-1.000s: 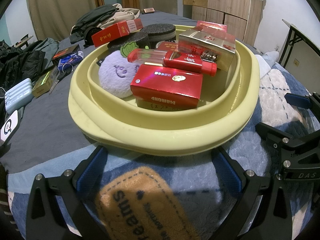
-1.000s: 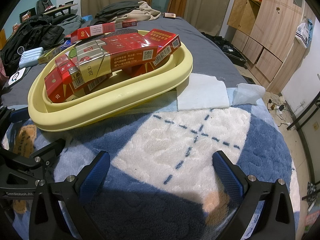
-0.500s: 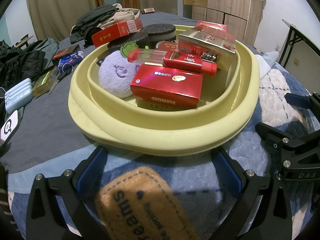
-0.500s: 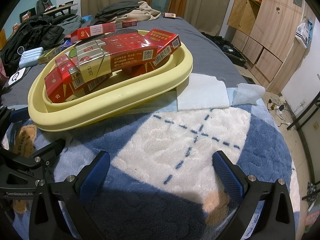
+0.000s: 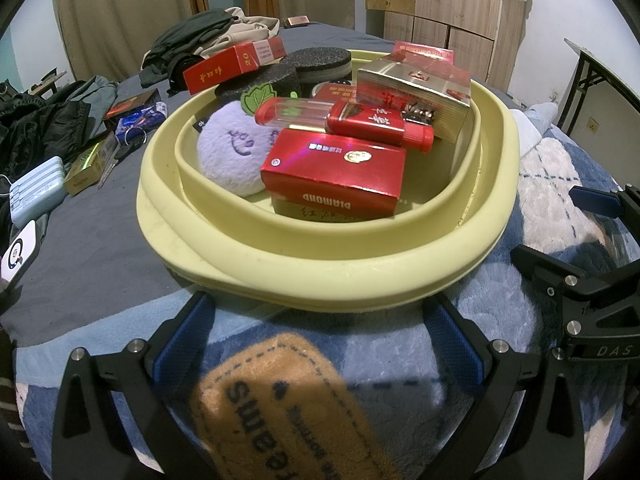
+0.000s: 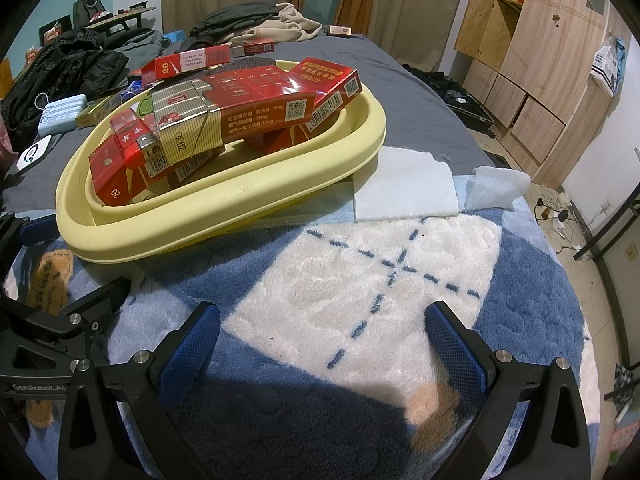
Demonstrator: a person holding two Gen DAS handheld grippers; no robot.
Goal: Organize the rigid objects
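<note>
Below, both tools are released and grasp nothing. Left gripper [image 5: 316, 336]: jaws spread wide over the fleece blanket [image 5: 500, 300], just short of the near rim of the yellow basin [image 5: 320, 276]. Right gripper [image 6: 320, 340]: jaws equally wide above a white patch of the same blanket, with the basin at its 10 o'clock, near but not touching.

Basin contents, left wrist view: a red Diamond box [image 5: 336, 170] at centre front, resting on another box; a red lighter [image 5: 348, 122] behind it at 12 o'clock; a gold-and-red carton [image 5: 416, 96] at 1 o'clock; a lilac plush toy [image 5: 232, 152] at 10 o'clock; black foam discs [image 5: 316, 64] at the rear. A loose red box [image 5: 236, 64] lies tilted on the far rim.

Handling, as a judgement: the boxes appear light, stiff cardboard with slick film, so they may slip or crush; hold each across its narrow faces. Loosely stacked, they may shift when one is lifted.

Outside the basin, at 9 o'clock: a pale blue power bank [image 5: 36, 190] and small packets on the grey sheet.
</note>
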